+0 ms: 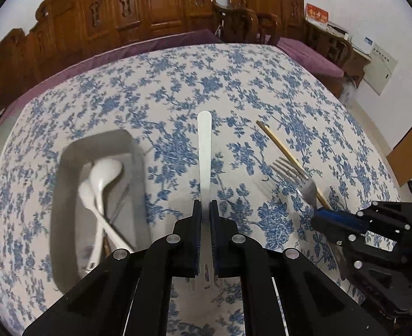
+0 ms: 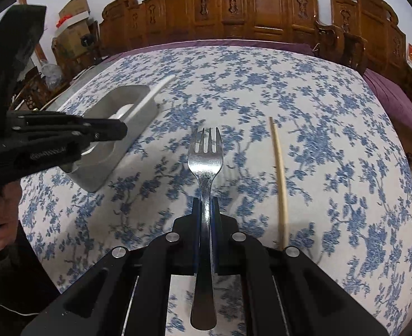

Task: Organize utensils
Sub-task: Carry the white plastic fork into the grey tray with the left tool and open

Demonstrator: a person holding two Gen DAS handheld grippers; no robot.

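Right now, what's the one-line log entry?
left gripper: shut on white fork | right gripper: shut on metal fork | tray: two spoons | chopstick: on table

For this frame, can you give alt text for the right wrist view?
The right gripper clamps a metal fork, tines forward, over a blue floral tablecloth. A chopstick lies to its right; the left gripper hovers by a grey tray.

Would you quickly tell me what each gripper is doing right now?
Left gripper: closed on the white plastic fork, handle pointing forward.
Right gripper: closed on the metal fork, tines pointing forward.
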